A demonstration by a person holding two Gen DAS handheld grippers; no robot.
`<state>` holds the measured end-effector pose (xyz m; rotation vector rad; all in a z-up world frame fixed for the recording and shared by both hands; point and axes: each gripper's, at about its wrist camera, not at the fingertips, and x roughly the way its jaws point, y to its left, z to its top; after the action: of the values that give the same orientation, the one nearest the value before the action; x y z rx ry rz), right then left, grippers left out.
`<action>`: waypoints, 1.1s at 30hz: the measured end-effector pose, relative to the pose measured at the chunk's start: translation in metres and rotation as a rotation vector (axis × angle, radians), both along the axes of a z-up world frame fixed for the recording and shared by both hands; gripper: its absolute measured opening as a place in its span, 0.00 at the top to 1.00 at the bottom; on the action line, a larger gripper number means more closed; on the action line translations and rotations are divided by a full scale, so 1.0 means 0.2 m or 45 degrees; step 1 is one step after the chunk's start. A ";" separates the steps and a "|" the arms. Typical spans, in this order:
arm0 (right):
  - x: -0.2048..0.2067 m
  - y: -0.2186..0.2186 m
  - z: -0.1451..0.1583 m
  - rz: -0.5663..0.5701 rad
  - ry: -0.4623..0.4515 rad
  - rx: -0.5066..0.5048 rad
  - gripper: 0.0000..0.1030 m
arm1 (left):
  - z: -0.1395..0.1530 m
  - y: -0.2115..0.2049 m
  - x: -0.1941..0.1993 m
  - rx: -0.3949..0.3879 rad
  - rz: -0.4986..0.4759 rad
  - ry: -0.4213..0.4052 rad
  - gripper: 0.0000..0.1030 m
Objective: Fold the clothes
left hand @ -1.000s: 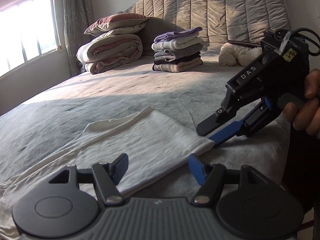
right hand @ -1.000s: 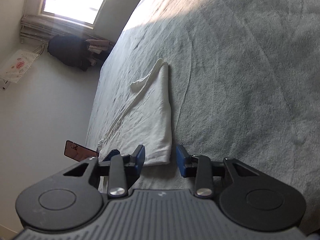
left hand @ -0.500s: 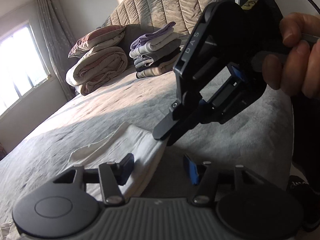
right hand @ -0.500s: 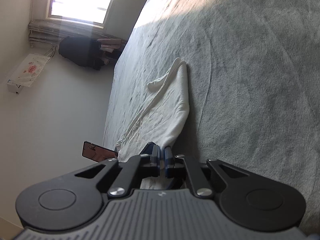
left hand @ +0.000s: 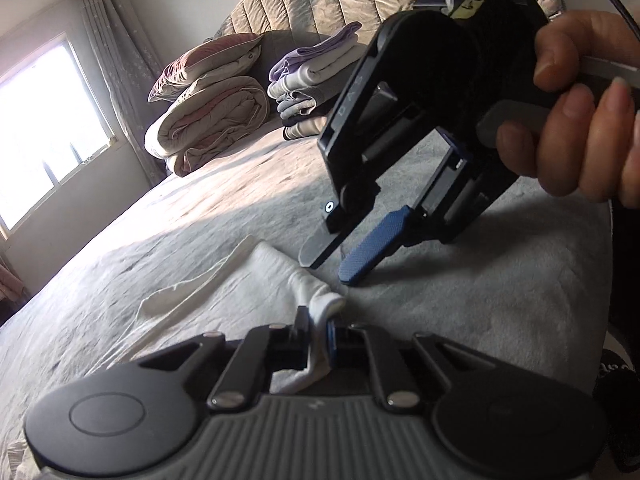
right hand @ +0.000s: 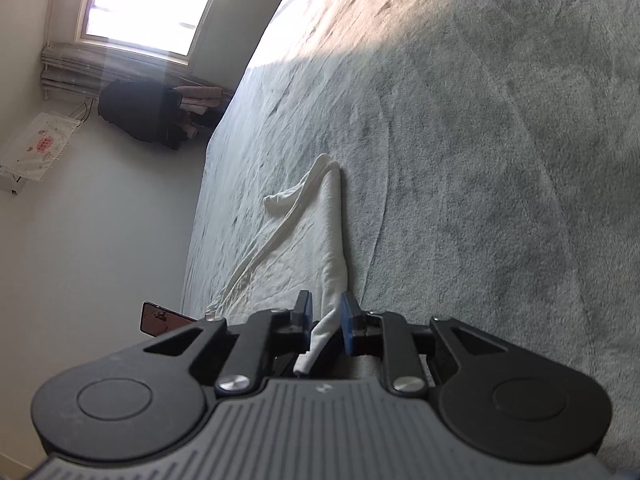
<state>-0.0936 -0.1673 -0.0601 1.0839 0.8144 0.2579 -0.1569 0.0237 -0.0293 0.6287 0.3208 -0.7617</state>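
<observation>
The white garment (left hand: 224,280) lay flat on the bed (left hand: 500,288), its long axis running from the fingers toward 11 o'clock. The left gripper (left hand: 318,332) had just closed, pinching its near corner. The right gripper (right hand: 325,316), just reopening, stood slack around the neighbouring edge — both hands equally near.

1. The white garment (left hand: 236,292) lies flat on the grey bed (left hand: 460,304), folded into a long, narrow, wrinkled strip.
2. Its near corner (left hand: 320,308) is bunched and lifted.
3. A thin edge curls off along one side (right hand: 280,224).
</observation>
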 end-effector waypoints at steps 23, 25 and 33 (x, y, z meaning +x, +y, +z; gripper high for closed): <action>0.51 0.18 0.06 -0.101 -0.019 -0.204 0.95 | 0.06 0.11 0.15 -0.291 0.103 0.278 0.94; 0.48 0.19 0.10 -0.125 -0.003 -0.239 0.95 | 0.09 0.16 0.19 -0.380 0.136 0.346 0.94; 0.38 0.27 0.22 -0.202 0.045 -0.241 0.94 | 0.17 0.36 0.28 -0.680 0.270 0.515 0.94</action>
<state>-0.0171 -0.1124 -0.0166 0.9711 0.7635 0.0271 -0.1010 0.0966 0.0039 -0.0686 0.5207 -0.7266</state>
